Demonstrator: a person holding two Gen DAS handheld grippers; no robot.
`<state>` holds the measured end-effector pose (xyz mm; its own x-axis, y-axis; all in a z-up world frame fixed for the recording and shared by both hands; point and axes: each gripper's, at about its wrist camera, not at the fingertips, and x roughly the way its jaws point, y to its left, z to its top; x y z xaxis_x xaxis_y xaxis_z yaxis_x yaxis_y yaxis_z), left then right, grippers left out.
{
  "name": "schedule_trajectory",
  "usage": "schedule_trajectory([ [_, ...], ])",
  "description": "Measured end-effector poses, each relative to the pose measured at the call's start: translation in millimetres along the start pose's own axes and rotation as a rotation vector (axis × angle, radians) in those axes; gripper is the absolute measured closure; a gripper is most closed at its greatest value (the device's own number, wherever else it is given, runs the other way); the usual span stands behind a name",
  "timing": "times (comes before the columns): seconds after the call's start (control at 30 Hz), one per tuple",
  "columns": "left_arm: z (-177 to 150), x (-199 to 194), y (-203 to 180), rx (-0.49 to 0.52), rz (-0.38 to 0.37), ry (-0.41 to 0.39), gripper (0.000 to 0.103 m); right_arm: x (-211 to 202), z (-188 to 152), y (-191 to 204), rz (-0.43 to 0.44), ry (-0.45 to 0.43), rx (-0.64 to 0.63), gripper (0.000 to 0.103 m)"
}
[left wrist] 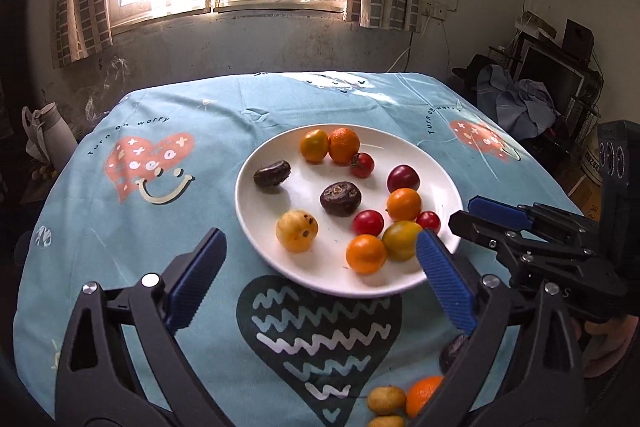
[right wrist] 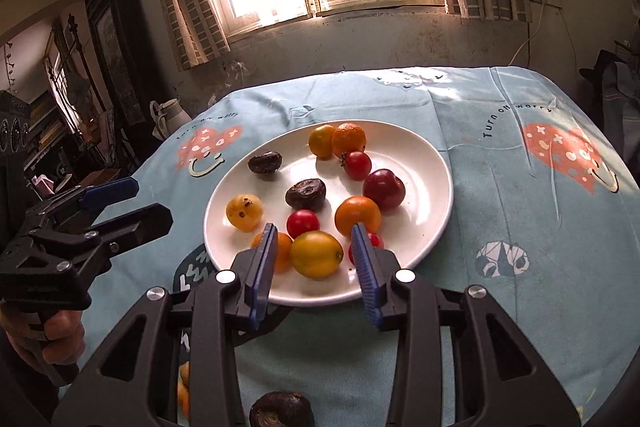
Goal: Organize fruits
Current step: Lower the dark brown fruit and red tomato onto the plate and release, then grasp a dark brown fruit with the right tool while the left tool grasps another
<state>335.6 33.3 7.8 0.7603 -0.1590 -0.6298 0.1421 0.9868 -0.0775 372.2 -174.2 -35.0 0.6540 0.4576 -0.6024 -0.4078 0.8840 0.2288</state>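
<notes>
Fruits lie in two groups. Nearest, loose on the blue tablecloth at its front edge: a dark wrinkled fruit directly beneath the right gripper, and a small orange with two pale yellow fruits under the left gripper. Left gripper: jaws spread wide, nothing between them. Right gripper: jaws partly apart, pinching nothing; they frame a yellow-green fruit without touching it. Beyond, the white plate carries the remaining fruit: oranges, red tomatoes, a plum, two more dark wrinkled pieces. Judged relation: the stragglers lie behind and below both sets of tips, the dark one closest to the right hand, so either gripper must draw back before closing.
</notes>
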Motion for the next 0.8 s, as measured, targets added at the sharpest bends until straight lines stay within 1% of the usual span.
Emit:
schedule_trajectory([
  [0.2,-53.0,-31.7,-6.4,0.009,-0.008,0.009,0.005,-18.2,-38.3,12.3,-0.085,0.042,-0.092,0.065],
  [0.3,-77.4,-37.1,1.0,-0.041,-0.022,0.010,0.005,-24.0,-55.7,15.8,-0.101,0.063,-0.124,0.065],
  [0.33,-81.7,-35.6,4.7,-0.064,-0.010,0.031,0.005,-24.9,-59.7,16.6,-0.108,0.074,-0.130,0.065],
  [0.37,-82.9,-36.0,7.3,-0.076,-0.009,0.041,0.005,-25.4,-62.7,17.0,-0.118,0.085,-0.134,0.065],
  [0.47,-85.6,-42.6,14.6,-0.112,-0.018,0.016,0.005,-28.7,-66.4,17.9,-0.121,0.098,-0.137,0.065],
  [0.57,-86.0,-43.9,16.3,-0.115,-0.015,0.017,0.005,-32.3,-67.9,18.2,-0.126,0.109,-0.139,0.065],
  [0.63,-86.5,-44.9,15.0,-0.107,-0.002,0.016,0.005,-33.2,-71.1,19.8,-0.138,0.130,-0.150,0.065],
  [0.8,-86.2,-44.4,17.4,-0.102,0.041,0.018,0.005,-27.9,-82.6,22.4,-0.126,0.203,-0.176,0.065],
])
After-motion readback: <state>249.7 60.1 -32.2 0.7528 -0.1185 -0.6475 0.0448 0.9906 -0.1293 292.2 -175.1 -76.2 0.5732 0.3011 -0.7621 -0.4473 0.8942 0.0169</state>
